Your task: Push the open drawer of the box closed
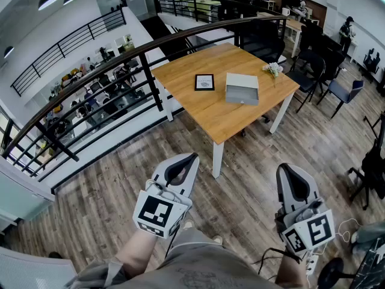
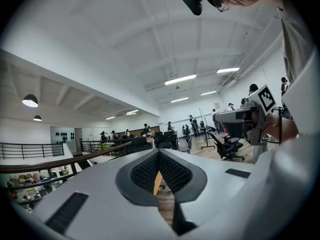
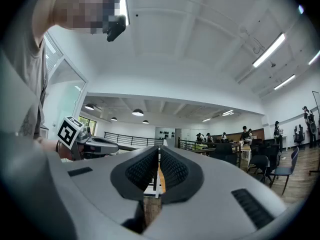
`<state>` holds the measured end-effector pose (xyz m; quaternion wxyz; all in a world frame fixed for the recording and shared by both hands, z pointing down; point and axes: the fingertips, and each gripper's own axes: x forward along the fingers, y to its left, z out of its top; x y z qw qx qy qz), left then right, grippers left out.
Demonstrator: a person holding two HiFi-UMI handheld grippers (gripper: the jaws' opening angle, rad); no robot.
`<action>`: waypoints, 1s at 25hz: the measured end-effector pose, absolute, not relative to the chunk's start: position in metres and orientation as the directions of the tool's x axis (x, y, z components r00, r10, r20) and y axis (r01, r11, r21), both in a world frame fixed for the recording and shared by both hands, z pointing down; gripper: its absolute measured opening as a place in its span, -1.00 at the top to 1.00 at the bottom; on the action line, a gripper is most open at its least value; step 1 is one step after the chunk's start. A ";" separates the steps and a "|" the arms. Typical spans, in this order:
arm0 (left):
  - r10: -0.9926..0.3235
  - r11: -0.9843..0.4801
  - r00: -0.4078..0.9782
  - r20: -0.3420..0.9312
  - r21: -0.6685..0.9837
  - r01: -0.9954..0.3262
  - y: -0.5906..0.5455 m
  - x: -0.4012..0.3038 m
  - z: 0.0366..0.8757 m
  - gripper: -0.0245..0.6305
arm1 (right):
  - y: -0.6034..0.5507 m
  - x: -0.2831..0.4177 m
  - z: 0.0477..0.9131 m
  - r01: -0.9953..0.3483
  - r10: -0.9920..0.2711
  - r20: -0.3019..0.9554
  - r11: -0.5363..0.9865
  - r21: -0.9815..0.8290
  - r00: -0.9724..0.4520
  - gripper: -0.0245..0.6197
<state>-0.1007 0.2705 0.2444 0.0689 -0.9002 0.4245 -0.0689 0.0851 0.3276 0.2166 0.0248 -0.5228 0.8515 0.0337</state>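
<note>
Nearest, low in the head view, the left gripper [image 1: 182, 168] and the right gripper [image 1: 289, 178] are held side by side above the plank floor [image 1: 240, 203], both pointing away toward the far side. The left gripper's fingers [image 2: 176, 172] meet at their tips with nothing between them. The right gripper's fingers [image 3: 172, 170] are pressed together too, also empty.

Well beyond them stands a wooden surface [image 1: 198, 110] on white legs, beside a dark railing [image 1: 150, 47] on its left. The box [image 1: 242, 88] sits toward the right of the surface, well apart from both grippers. It is too small here to tell how far its drawer sticks out. A framed picture [image 1: 204, 82] lies just left of it, and flowers [image 1: 274, 69] are at the far right corner.
</note>
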 end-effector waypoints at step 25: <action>-0.755 -0.653 0.649 0.094 -0.189 -0.733 0.282 -0.088 0.254 0.87 | 0.346 0.118 0.219 -0.936 -0.930 -0.150 0.347 -0.062 -0.335 0.33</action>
